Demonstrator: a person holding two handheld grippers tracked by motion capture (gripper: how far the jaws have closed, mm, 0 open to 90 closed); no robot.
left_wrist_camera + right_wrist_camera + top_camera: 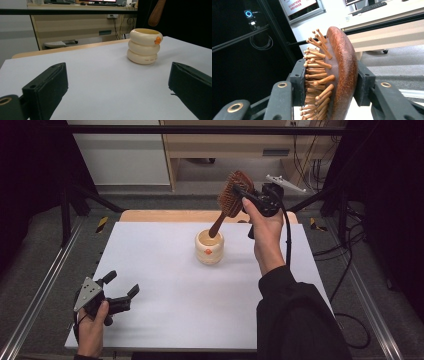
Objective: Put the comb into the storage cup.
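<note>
Hairbrush (pixel 233 195) clamped in right gripper (pixel 246 195), handle above cup (pixel 209 247)

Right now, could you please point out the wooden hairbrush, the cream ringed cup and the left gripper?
wooden hairbrush (pixel 233 195): high view, on its bristle head.
cream ringed cup (pixel 144 49): left gripper view, on its middle ring.
left gripper (pixel 122 285): high view, midway between its open fingertips.

The wooden hairbrush (pixel 231 195) hangs tilted above the bench, its oval head with peg bristles uppermost, its handle slanting down into the mouth of the cream ringed cup (pixel 209 247), which stands upright near the bench's middle.
</note>
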